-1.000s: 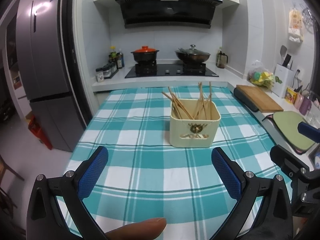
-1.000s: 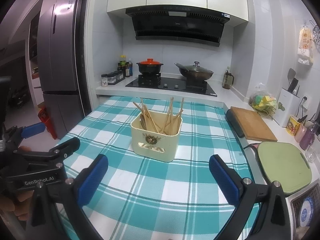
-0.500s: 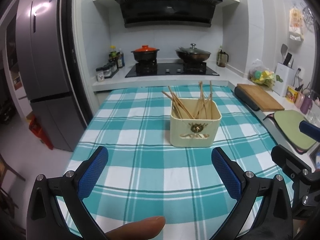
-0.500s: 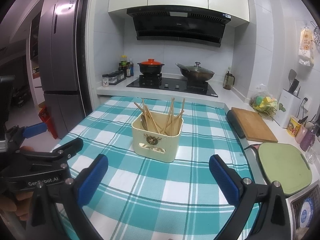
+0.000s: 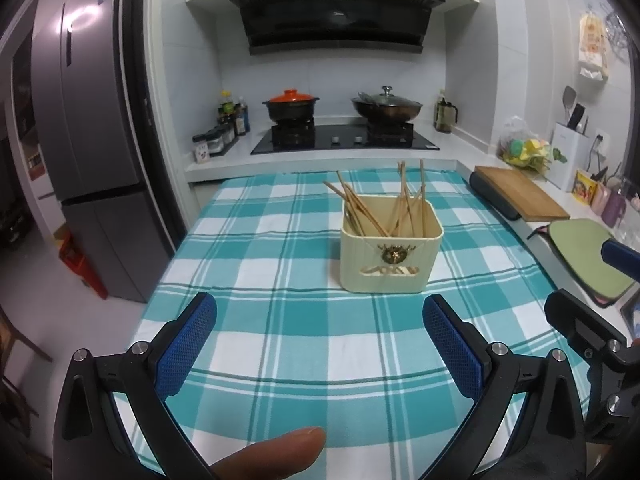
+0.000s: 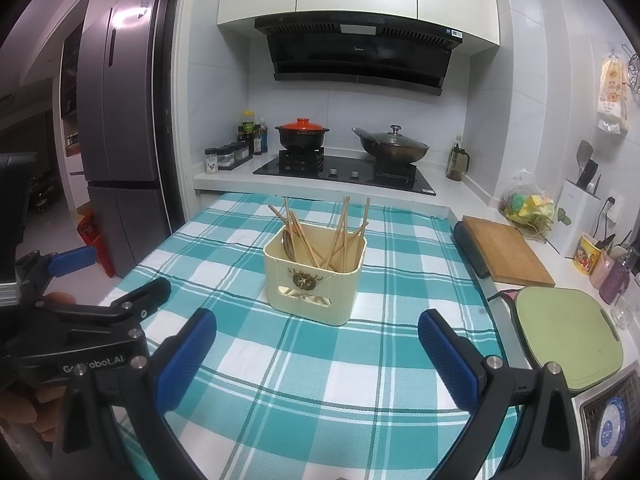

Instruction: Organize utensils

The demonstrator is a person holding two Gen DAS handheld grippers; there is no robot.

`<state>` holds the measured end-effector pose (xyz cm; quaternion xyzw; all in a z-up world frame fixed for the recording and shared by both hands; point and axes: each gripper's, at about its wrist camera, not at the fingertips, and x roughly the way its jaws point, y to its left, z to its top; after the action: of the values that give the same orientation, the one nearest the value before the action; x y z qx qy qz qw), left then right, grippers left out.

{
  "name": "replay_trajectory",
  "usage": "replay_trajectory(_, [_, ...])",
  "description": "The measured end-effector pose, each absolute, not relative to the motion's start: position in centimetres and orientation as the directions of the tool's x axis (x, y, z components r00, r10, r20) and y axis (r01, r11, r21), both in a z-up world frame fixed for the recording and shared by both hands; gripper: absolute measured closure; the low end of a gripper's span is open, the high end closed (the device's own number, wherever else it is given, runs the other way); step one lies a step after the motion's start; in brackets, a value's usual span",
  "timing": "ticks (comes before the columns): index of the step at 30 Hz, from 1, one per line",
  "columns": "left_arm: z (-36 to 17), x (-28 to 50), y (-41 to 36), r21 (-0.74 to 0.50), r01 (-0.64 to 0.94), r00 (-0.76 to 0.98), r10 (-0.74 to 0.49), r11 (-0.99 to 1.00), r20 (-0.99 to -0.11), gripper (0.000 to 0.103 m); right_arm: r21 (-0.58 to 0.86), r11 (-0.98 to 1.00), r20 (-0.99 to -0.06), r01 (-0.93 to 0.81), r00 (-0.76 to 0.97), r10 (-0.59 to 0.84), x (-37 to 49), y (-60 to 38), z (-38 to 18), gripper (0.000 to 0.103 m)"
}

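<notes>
Your left gripper (image 5: 320,340) hangs over the near part of the bench (image 5: 280,344), which is covered with a teal and white checked cloth (image 5: 248,248), and its blue-padded fingers (image 5: 186,344) are spread wide with nothing between them. Your right gripper (image 6: 318,344) is in the same state: the fingers (image 6: 446,354) stand far apart and are empty, above the cloth. The cream utensil holder (image 5: 390,256) stands upright on the cloth, ahead of both grippers and apart from them; in the left wrist view it is a little to the right of the middle. Inside it are wooden chopsticks (image 5: 376,208), leaning in different directions, some to the left wall and some to the right. In the right wrist view you can also see a metal spoon (image 6: 289,245) at the left inner side of the holder. Your fingertip (image 5: 276,454) shows at the bottom edge of the left view. Behind the bench there is a black stove (image 6: 344,172) with an orange-lidded pot (image 6: 302,133) and a wok with a lid (image 6: 394,146). At the right side lie a wooden cutting board (image 6: 506,250) and a green cutting board (image 6: 560,334).
</notes>
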<state>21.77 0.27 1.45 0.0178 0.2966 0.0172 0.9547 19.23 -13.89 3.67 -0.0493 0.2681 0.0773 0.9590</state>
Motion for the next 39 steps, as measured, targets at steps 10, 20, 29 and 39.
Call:
replay_trajectory(10, [1.84, 21.49, 0.09, 0.043, -0.020, 0.828, 0.040, 0.999, -0.559, 0.000, -0.055, 0.983, -0.522, -0.176, 0.844, 0.122, 19.20, -13.86, 3.69, 0.000])
replay_trajectory(20, [1.88, 21.43, -0.01, 0.043, -0.021, 0.828, 0.041, 0.999, -0.559, 0.000, -0.061, 0.982, -0.521, -0.178, 0.845, 0.121, 19.18, -13.67, 4.01, 0.000])
replay_trajectory(29, [1.96, 21.45, -0.04, 0.042, -0.022, 0.827, 0.042, 0.999, -0.561, 0.000, -0.064, 0.981, -0.522, -0.182, 0.844, 0.122, 19.09, -13.63, 4.05, 0.000])
replay_trajectory(39, [1.84, 21.55, -0.03, 0.042, -0.022, 0.826, 0.042, 0.999, -0.563, 0.000, -0.066, 0.981, -0.523, -0.185, 0.843, 0.124, 18.94, -13.82, 4.11, 0.000])
